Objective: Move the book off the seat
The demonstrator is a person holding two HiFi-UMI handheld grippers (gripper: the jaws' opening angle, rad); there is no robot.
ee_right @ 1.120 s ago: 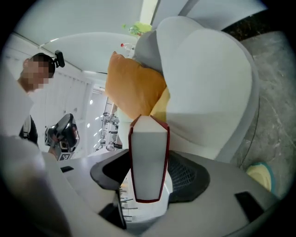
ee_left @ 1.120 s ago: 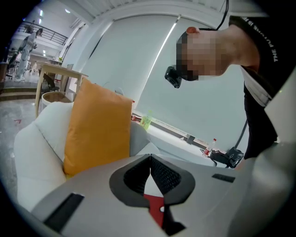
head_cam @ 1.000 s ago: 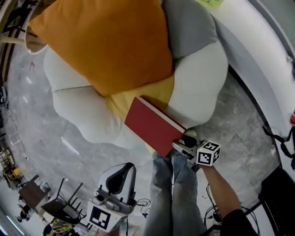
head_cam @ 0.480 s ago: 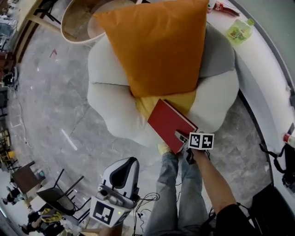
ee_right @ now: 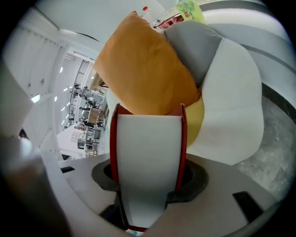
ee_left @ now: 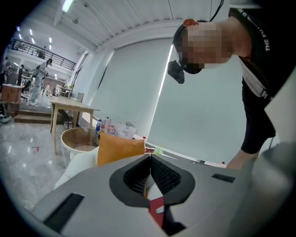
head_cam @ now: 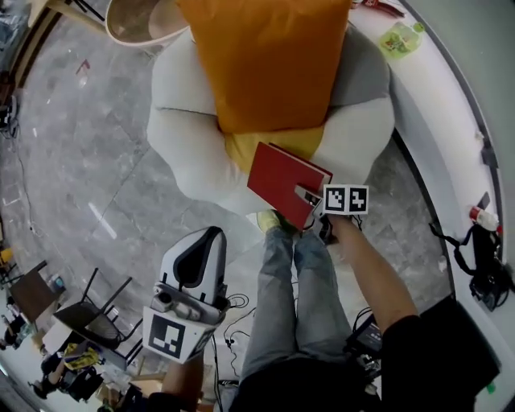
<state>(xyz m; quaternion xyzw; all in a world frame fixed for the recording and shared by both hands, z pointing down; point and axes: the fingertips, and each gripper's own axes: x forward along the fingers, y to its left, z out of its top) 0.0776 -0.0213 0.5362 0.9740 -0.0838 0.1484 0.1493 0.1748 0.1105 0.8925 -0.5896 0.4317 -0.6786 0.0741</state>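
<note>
Right gripper (head_cam: 308, 195) has the book: its jaws have just been closing, and they press on the two red covers with the white page edge showing between them (ee_right: 148, 171). That is the only book (head_cam: 282, 181) about. It is held by its near corner and tilted, at the near edge of the seat (head_cam: 189, 153), just above the person's two legs (head_cam: 298, 298). Whether its far corner touches the seat I cannot tell. One square-marked cube (head_cam: 346, 199) rides on this gripper, just right of the book.

Left gripper (head_cam: 208, 237) hangs nearer and to the left, well apart from the book. Its two jaws are together with nothing between them (ee_left: 150, 159), and it carries one marker cube (head_cam: 169, 336) of its own.

The seat is one flower-shaped pouffe with white lobes, a single grey lobe (head_cam: 362, 68) at far right and a yellow centre (head_cam: 269, 149). One big orange cushion (head_cam: 269, 60) stands on it, just beyond the book.

Farther out, one round table (head_cam: 141, 20) sits at far left on the grey floor (head_cam: 80, 161). A curved white ledge (head_cam: 434, 105) runs along the right, with one green bottle (head_cam: 400, 38) lying on it.
</note>
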